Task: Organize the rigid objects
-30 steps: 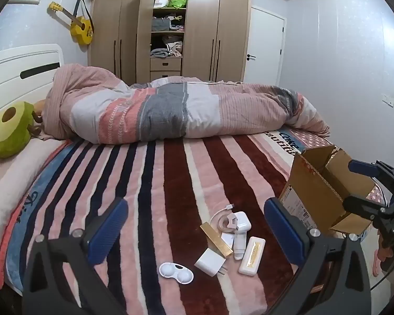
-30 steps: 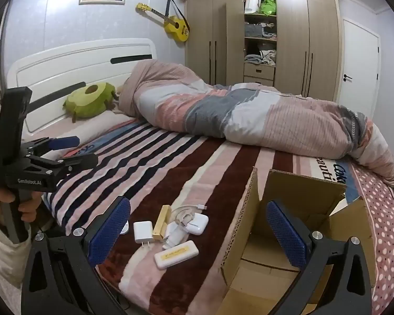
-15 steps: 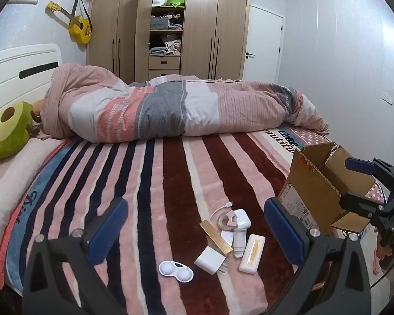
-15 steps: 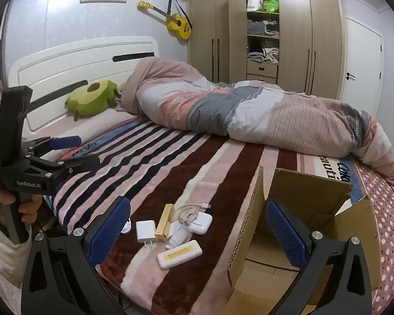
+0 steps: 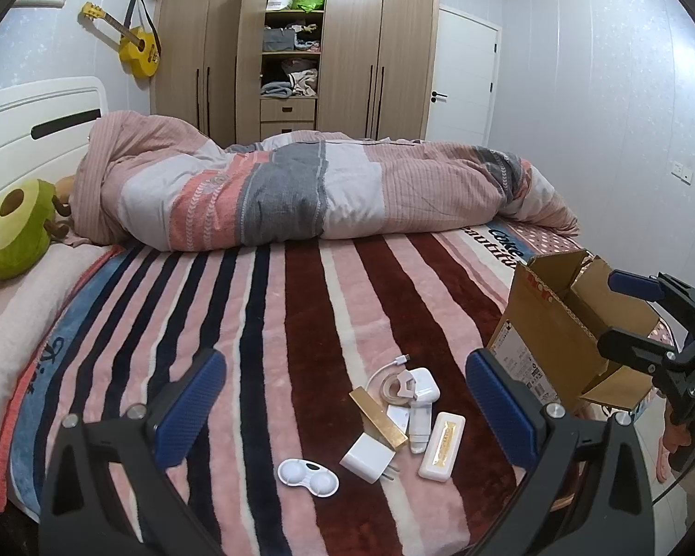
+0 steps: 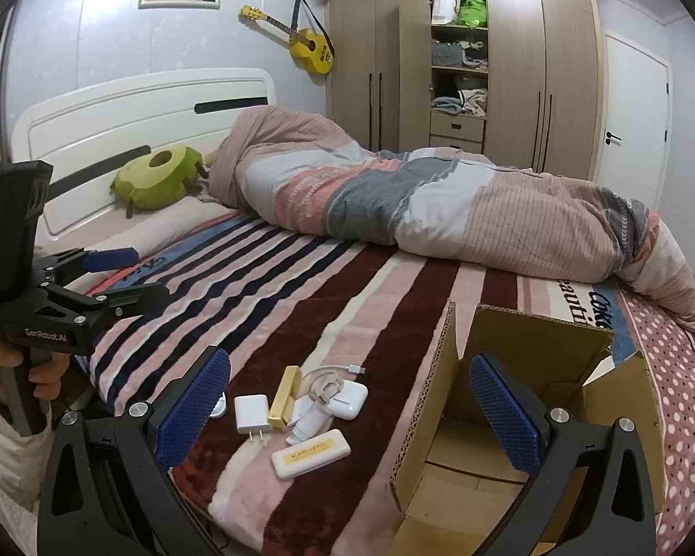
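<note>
Both grippers, left gripper (image 5: 343,394) and right gripper (image 6: 347,398), fingers wide apart, empty, above the bed (image 5: 301,306) near small gadgets and open cardboard box (image 6: 533,417).

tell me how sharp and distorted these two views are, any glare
Left wrist view: sharp, evenly lit, no glare; fisheye bends the wardrobe and darkens the corners. Right wrist view: same bowing on the headboard; the label on the white case stays readable.
</note>
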A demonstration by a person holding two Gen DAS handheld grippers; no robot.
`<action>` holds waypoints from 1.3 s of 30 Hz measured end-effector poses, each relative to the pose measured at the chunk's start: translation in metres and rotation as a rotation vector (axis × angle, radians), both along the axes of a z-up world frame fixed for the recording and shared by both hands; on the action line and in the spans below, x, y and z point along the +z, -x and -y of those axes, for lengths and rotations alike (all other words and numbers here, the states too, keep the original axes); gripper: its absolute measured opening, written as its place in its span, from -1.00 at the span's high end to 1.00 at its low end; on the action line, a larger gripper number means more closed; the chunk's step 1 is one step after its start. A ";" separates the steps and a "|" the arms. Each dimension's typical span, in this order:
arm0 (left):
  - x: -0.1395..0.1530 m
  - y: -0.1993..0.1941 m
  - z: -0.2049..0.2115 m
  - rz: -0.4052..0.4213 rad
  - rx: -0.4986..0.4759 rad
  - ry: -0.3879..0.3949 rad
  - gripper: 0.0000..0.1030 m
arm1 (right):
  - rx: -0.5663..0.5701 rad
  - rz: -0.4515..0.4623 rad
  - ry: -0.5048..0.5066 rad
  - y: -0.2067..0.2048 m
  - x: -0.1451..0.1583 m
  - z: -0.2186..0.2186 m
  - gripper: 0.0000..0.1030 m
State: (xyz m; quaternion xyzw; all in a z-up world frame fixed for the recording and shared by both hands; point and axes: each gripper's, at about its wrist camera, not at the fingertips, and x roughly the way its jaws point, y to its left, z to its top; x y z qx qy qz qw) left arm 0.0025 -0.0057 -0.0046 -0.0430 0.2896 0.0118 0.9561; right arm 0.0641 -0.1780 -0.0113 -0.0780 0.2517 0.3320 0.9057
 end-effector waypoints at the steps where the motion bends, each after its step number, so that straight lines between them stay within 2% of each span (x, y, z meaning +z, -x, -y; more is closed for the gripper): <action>1: 0.001 0.000 0.000 -0.001 0.001 0.001 -0.99 | 0.001 0.000 0.000 0.000 0.000 0.000 -1.00; 39: -0.002 0.003 0.007 -0.006 -0.008 0.000 -0.99 | -0.004 0.005 -0.004 0.000 0.003 0.009 -1.00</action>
